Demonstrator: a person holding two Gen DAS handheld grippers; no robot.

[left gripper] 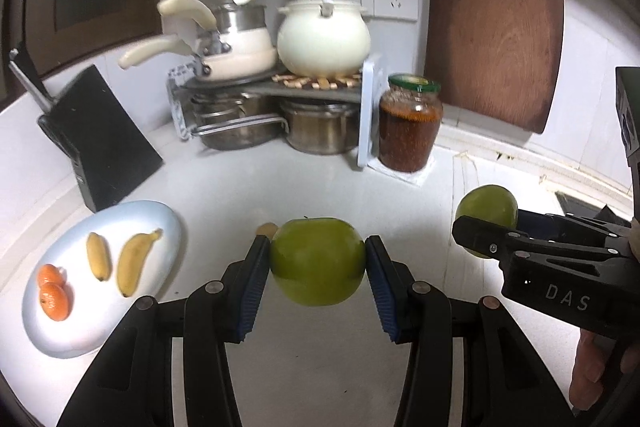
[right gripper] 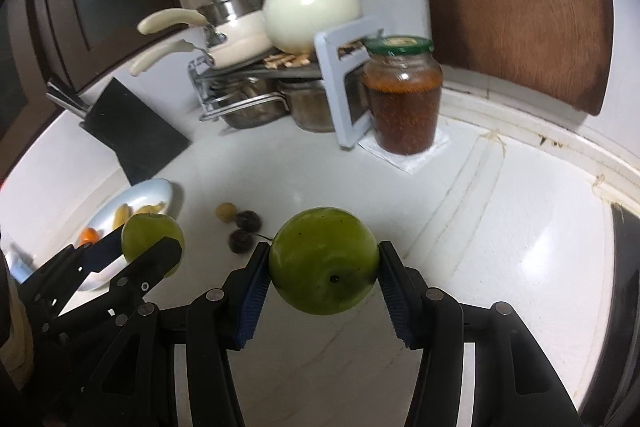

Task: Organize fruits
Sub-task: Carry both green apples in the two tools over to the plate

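My left gripper (left gripper: pixel 317 259) is shut on a green apple (left gripper: pixel 317 261) and holds it above the white counter. My right gripper (right gripper: pixel 324 263) is shut on a second green apple (right gripper: pixel 323 261); that apple also shows at the right of the left wrist view (left gripper: pixel 486 211). The left gripper's apple shows at the left of the right wrist view (right gripper: pixel 150 237). A pale blue plate (left gripper: pixel 156 219) at the left holds two small bananas (left gripper: pixel 134 263) and two small oranges (left gripper: pixel 52 293). Two dark round fruits (right gripper: pixel 246 229) and a tan one (right gripper: pixel 225 213) lie loose on the counter.
A black knife block (left gripper: pixel 100 143) stands behind the plate. A rack with pots (left gripper: pixel 276 99) and a jar of red sauce (left gripper: pixel 410 125) stand at the back. A wooden cutting board (left gripper: pixel 496 23) leans on the wall. A dark edge (right gripper: pixel 624 267) borders the counter at right.
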